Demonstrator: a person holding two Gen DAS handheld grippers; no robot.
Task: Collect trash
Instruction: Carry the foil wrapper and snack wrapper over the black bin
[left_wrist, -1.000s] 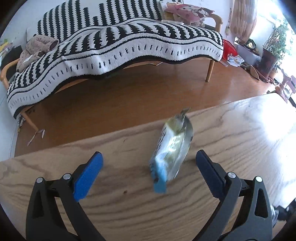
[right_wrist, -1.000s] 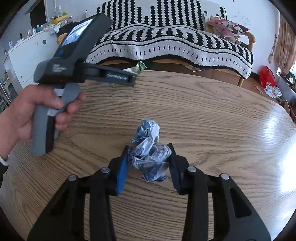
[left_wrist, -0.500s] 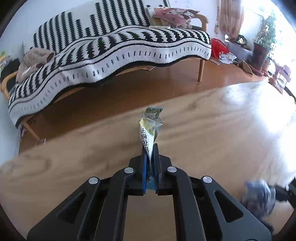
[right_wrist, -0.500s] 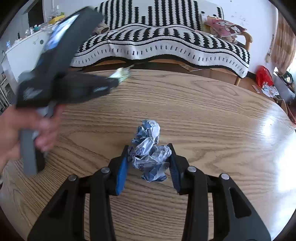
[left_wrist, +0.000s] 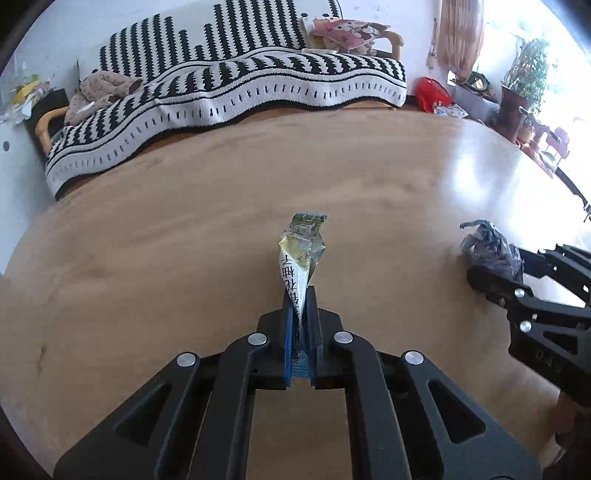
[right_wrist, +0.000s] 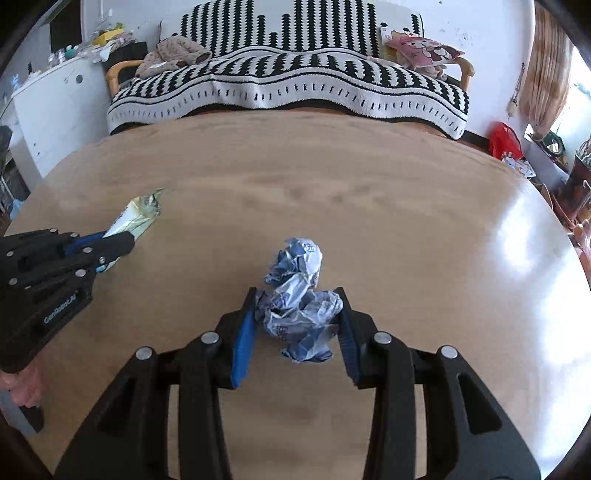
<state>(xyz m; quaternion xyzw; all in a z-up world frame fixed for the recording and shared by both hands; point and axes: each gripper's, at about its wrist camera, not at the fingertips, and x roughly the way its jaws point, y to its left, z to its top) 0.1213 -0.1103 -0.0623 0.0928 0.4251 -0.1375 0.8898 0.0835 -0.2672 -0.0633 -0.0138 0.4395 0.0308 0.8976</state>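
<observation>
My left gripper is shut on a yellow-green snack wrapper that sticks up from between its blue pads, above the round wooden table. In the right wrist view the same wrapper and left gripper show at the left. My right gripper is shut on a crumpled blue-and-white wrapper ball, pinched between its blue pads over the table. The ball also shows at the right in the left wrist view.
A sofa with a black-and-white striped blanket stands behind the table. A white cabinet is at the left. A red bag and clutter lie on the floor at the right, near a potted plant.
My left gripper closed on the snack wrapper and carried it back over the table towards the right gripper. My right gripper kept its hold on the crumpled ball.
</observation>
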